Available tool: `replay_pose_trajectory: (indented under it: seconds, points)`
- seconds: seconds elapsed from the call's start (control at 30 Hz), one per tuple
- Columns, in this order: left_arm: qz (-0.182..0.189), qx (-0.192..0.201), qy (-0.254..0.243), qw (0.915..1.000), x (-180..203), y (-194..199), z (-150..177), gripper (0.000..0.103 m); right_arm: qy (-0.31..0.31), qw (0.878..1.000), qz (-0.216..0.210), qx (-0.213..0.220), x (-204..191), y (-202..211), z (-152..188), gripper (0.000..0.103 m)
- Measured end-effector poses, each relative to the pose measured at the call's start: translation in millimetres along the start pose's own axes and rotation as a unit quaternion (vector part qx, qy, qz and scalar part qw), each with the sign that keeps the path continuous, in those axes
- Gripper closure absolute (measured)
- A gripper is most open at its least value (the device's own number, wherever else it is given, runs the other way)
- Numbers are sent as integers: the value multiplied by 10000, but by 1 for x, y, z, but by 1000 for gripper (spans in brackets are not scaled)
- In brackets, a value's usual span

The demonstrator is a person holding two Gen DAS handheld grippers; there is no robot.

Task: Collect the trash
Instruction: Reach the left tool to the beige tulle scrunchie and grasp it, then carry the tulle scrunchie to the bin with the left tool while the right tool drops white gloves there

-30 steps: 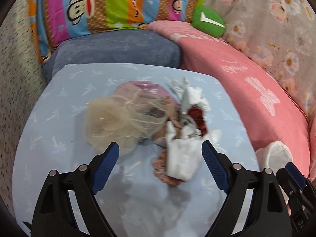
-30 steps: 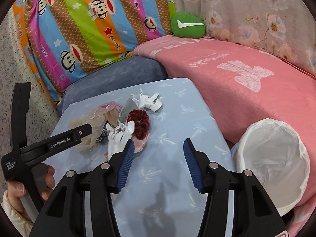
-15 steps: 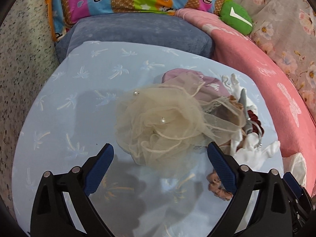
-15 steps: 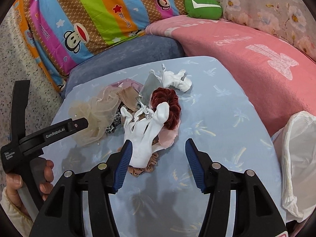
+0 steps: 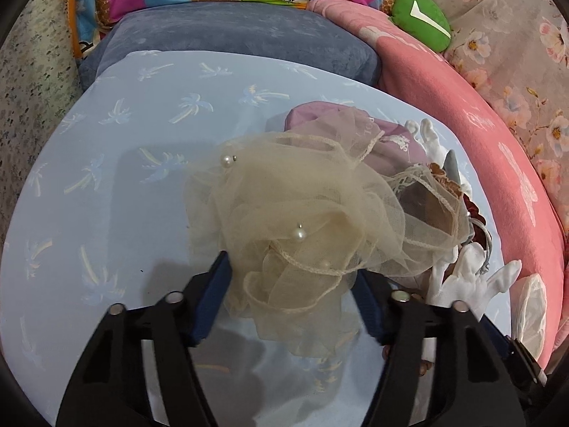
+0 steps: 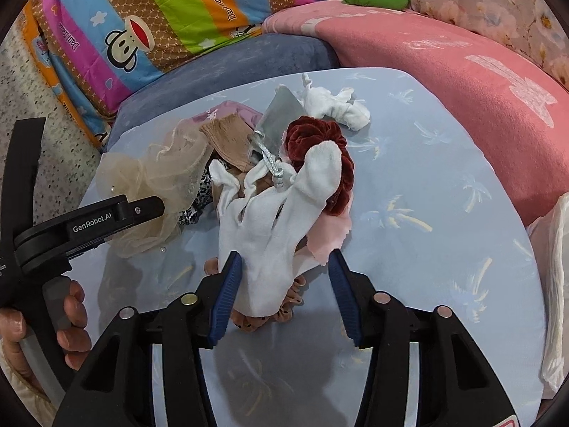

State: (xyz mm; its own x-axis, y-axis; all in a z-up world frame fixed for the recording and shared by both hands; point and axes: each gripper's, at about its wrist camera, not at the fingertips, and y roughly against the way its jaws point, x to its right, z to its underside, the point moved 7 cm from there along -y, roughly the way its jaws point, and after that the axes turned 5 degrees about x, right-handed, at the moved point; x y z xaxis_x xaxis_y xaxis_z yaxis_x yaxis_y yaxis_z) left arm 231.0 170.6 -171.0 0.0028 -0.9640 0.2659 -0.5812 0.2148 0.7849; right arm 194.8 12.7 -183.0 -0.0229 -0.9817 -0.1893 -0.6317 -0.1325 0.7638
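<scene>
Beside the white glove (image 6: 281,227), your left tool (image 5: 291,299) stood open around featherlight, snag-prone tulle (image 5: 302,220); pinch its bunched centre.

Bare blue table top (image 6: 444,213) lies open right of the heap and along the near edge. The trash pile (image 6: 284,185) blocks the centre-left. Pink blanket (image 6: 480,82) bounds the right side; grey cushion (image 5: 231,39) bounds the far edge.
</scene>
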Motion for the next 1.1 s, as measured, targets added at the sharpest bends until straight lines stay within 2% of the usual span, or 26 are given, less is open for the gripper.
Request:
replay_pose_trajectory:
  seconds: [0.03, 0.1, 0.13, 0.17, 0.23, 0.5, 0.7, 0.9, 1.1]
  points:
    - [21, -13, 0, 10000, 0, -1, 1, 59, 10, 10000, -18, -21, 0, -1, 1, 72]
    - [69, -84, -18, 9999, 0, -1, 5, 74, 49, 10000, -49, -31, -3, 0, 3, 86]
    - [75, -79, -21, 9999, 0, 0, 5, 81, 70, 9999, -70, -30, -6, 1, 3, 88]
    - [63, -60, -32, 10000, 0, 2, 6, 84, 82, 9999, -93, -19, -7, 3, 2, 93]
    - [78, 5, -66, 9999, 1, 9, 5, 91, 113, 9998, -138, 53, -10, 11, -1, 95]
    - [182, 419, -186, 9988, 20, 49, -11, 95, 6, 9973, -471, 564, -18, 63, -25, 96]
    - [364, 783, -440, 9953, 50, 86, -25, 95, -11, 9929, -523, 1070, -12, 112, -48, 96]
    - [612, 1057, -709, 9900, 89, 115, -35, 95, -119, 9870, -493, 1522, 10, 160, -68, 96]
    - [972, 1337, -1039, 9808, 138, 149, -36, 95, -293, 9788, -323, 2000, 47, 210, -81, 96]
